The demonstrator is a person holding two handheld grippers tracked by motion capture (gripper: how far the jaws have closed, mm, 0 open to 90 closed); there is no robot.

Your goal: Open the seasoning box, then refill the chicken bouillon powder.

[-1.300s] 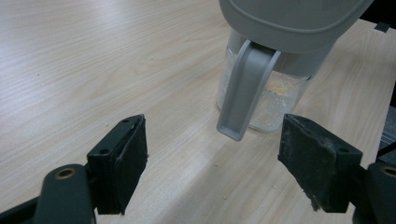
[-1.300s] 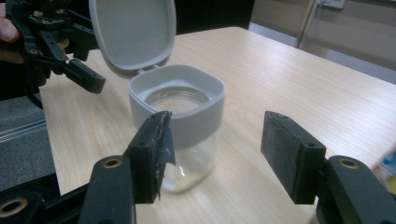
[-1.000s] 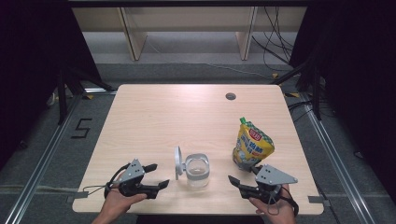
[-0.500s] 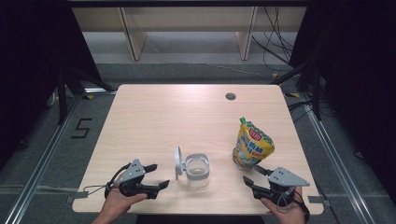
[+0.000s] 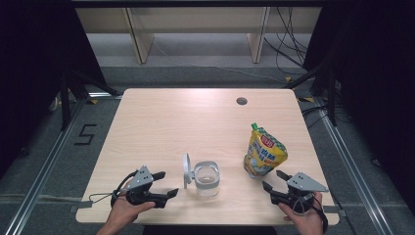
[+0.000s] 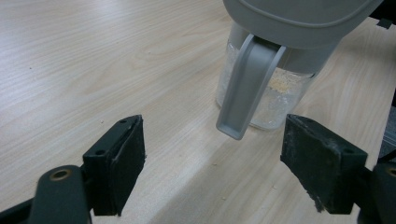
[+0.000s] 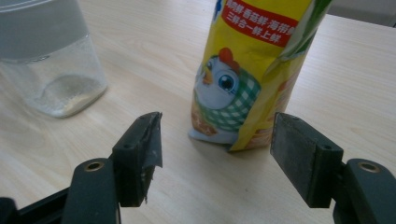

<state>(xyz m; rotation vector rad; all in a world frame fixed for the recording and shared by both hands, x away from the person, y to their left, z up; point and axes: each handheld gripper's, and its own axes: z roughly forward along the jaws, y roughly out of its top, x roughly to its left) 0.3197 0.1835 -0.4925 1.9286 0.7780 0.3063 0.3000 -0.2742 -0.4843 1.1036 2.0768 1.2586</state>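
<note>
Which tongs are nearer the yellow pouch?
Right. The right tongs sit open just in front of the yellow pouch; the left tongs are beyond the jar.

The left gripper is showing a black body, a grey three-cornered plate on top and a thin black cable looping off beside it. The right gripper is wearing the same plate. Their black jaws are carrying scuffed pads and round screw holes.
</note>
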